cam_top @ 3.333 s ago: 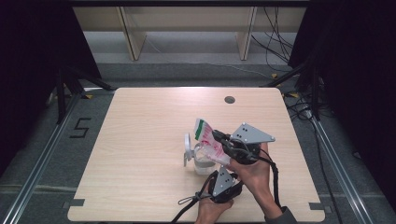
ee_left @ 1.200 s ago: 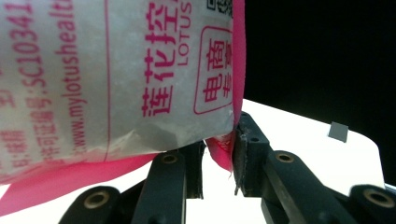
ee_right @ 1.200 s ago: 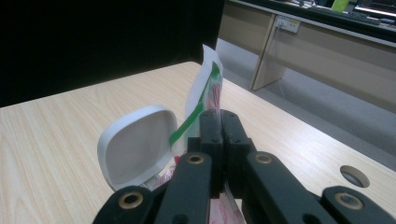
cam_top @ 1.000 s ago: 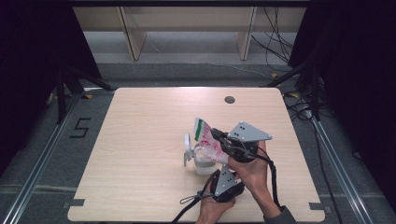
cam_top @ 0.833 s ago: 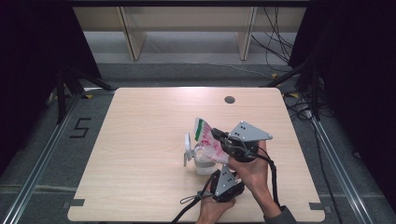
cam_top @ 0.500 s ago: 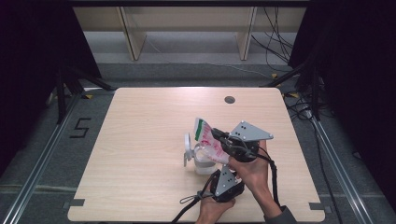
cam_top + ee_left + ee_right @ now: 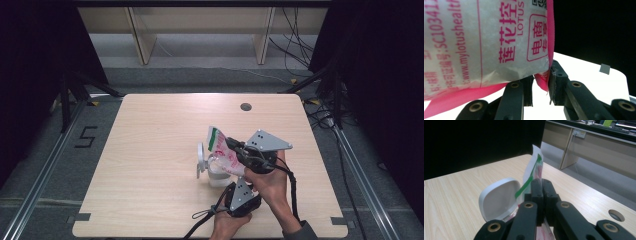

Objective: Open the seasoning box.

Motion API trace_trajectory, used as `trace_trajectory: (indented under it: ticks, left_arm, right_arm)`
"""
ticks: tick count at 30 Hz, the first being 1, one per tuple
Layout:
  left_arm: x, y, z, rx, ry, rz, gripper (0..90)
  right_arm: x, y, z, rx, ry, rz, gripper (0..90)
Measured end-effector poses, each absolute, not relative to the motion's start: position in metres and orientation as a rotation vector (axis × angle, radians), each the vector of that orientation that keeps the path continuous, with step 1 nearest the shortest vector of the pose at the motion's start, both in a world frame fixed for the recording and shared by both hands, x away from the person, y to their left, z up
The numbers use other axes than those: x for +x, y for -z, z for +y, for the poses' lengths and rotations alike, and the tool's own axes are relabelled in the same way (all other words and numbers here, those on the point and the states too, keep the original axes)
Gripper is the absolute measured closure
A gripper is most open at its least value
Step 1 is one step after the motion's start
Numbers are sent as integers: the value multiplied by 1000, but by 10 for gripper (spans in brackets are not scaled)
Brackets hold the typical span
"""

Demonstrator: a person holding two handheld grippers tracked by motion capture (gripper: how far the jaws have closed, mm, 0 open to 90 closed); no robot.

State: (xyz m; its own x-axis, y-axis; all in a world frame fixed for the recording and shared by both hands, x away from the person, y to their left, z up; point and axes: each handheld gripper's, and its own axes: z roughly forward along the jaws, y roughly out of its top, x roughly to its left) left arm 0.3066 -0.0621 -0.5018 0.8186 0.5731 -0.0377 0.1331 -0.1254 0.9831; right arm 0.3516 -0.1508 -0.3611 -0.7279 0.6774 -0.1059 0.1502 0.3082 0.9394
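A pale wooden table (image 7: 150, 165) with a round cable hole (image 7: 245, 106) stands on grey floor, dark curtains at both sides and shelving behind. The container (image 7: 216, 176) under the bag is mostly hidden, its white lid (image 7: 200, 161) hinged open. The right gripper (image 7: 231, 143) is clamped on the tilted white, pink-and-green bag (image 7: 223, 152) over the container near the table's front; the left gripper (image 7: 541, 82) stands partly open around the bag's pink corner, contact unclear.

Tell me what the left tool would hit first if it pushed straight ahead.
Likely the pink and white bag: it hangs right before the left tool, a pink corner already between the jaws. Depth beyond is unclear.
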Motion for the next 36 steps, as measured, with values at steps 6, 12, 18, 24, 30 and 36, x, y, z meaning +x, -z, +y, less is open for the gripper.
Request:
trace_trajectory:
  ticks: [6,12,18,24,30,36]
  left_arm:
    - [307,502,-62,1675,-413,558,751]
    - [307,501,-61,1676,-409,556,751]
    - [307,501,-62,1676,-411,556,751]
    - [308,500,-61,1674,-405,555,752]
    - [308,500,-61,1672,-403,557,752]
    - [309,500,-61,1670,-404,556,752]
  right_arm:
    - [350,362,-148,733,-1427,2090,900]
    - [350,362,-148,733,-1421,2091,900]
    - [351,361,-148,738,-1432,2087,900]
    - [351,362,-147,732,-1442,2090,900]
    - [351,362,-147,732,-1425,2090,900]
    - [353,362,-146,706,-1419,2075,900]
